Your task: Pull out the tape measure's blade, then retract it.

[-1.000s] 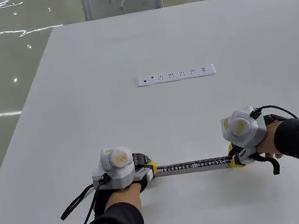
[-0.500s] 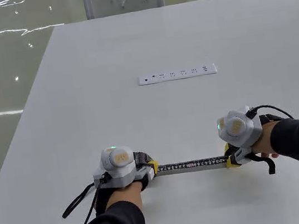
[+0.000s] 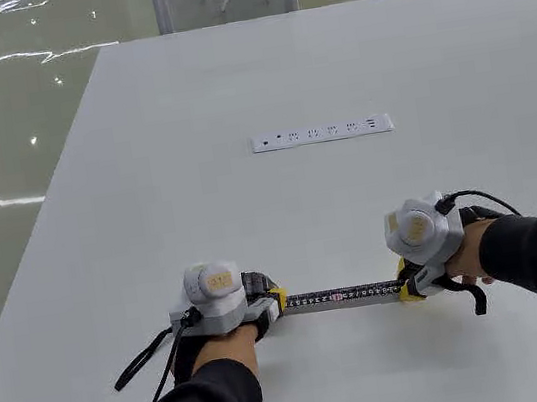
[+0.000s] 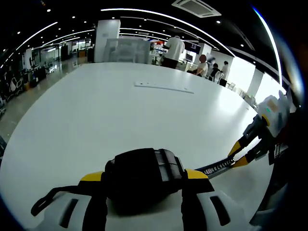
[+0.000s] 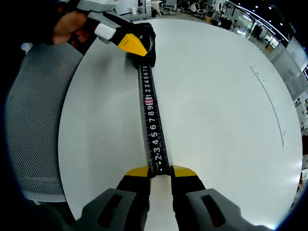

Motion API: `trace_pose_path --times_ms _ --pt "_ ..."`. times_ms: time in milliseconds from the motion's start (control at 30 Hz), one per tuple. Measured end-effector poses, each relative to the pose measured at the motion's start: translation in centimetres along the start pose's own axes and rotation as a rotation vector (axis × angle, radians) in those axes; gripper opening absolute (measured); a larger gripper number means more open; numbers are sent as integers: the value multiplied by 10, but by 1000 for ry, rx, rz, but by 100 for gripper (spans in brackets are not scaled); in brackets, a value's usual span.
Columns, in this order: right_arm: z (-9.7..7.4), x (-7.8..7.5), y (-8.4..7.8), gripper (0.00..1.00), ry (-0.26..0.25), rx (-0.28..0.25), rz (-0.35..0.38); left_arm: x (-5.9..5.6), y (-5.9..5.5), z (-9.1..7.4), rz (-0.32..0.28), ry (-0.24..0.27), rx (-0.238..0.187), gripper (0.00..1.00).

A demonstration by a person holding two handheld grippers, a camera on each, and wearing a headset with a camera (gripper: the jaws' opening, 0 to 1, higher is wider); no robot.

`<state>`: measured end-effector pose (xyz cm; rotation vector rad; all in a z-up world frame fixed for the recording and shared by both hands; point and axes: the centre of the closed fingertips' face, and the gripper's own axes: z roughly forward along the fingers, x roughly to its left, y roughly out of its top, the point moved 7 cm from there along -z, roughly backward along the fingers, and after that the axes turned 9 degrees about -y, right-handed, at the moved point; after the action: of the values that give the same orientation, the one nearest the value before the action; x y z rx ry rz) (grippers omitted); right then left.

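Right gripper (image 5: 160,172) edging toward left gripper (image 3: 269,302), blade (image 5: 153,126) shortening. Right jaws pinching blade tip; left clamping black case (image 4: 144,175). Blade showing white numerals on black.

The case (image 4: 143,179) is showing black. The blade (image 5: 153,126) is carrying white numerals on black, with a red patch midway. The left gripper (image 3: 268,304) and right gripper (image 5: 160,171) are wearing grey-white with yellow tips. The table (image 3: 231,85) is looking plain white.

Tape measure (image 3: 339,298) on table (image 3: 233,95), power strip (image 3: 321,133) behind
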<state>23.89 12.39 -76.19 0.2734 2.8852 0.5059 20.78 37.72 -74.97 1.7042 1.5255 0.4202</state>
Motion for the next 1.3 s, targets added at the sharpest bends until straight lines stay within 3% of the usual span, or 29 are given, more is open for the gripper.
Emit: trace_pose_path --times_ms 1300 --pt "13 8 31 12 23 -60 5 5 0 -1 -13 -51 20 58"
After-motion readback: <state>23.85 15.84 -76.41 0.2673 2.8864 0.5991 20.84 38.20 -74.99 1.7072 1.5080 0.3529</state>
